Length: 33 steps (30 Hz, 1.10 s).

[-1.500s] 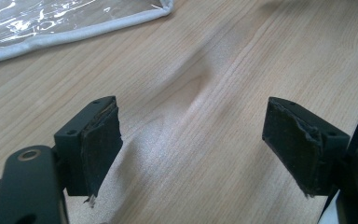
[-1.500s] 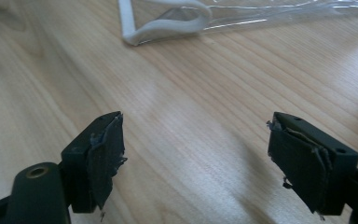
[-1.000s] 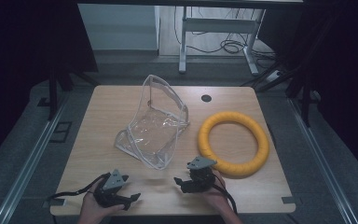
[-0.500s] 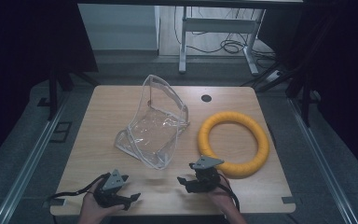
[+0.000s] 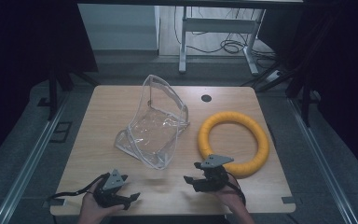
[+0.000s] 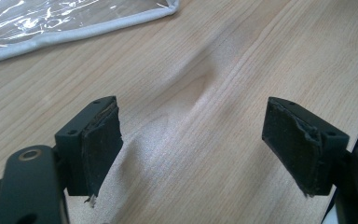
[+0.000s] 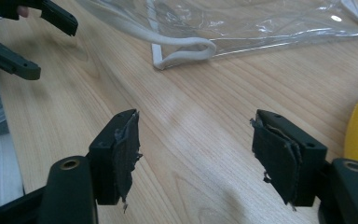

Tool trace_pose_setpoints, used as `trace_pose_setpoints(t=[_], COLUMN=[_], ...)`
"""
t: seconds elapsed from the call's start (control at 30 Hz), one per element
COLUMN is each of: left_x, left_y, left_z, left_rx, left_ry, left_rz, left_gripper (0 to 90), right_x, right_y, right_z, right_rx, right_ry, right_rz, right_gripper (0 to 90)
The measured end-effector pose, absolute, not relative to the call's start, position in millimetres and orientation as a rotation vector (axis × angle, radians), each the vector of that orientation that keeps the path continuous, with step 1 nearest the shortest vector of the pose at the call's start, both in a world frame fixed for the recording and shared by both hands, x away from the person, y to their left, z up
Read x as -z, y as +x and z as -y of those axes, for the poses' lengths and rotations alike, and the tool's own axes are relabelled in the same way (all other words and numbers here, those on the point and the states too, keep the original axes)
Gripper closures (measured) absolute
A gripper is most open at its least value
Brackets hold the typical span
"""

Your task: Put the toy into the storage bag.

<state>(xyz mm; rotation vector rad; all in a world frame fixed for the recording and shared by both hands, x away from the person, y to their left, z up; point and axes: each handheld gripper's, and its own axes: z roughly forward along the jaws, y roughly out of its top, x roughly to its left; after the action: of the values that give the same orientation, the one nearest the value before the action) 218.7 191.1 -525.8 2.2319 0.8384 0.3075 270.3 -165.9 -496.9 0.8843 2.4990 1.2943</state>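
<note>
Wooden table, crumpled clear plastic bag, yellow foam ring, both grippers' fingers apart, empty.

1 clear plastic bag; 1 yellow ring; 1 table; 2 claws: left claw, right claw

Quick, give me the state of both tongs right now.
Left tongs: open, holding nothing, over bare wooden table.
Right tongs: open, holding nothing, near the clear plastic bag.
</note>
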Motion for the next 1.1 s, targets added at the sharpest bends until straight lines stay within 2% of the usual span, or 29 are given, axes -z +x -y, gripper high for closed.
trace_pose_setpoints(t=[0.7,1.1], left_x=[526.7,524.0], left_y=[218.1,219.4], left_z=[-190.1,-190.2], left_rx=[-0.299,-0.261], left_ry=[2.234,2.208], left_rz=[-0.843,-0.854], left_gripper=[19.5,19.6], right_x=[484.7,476.6], right_y=[270.6,277.9], right_z=[191.8,204.5], right_rx=[-1.336,-1.230], right_ry=[0.898,0.913], right_rz=[-2.499,-2.513], right_gripper=[33.4,32.3])
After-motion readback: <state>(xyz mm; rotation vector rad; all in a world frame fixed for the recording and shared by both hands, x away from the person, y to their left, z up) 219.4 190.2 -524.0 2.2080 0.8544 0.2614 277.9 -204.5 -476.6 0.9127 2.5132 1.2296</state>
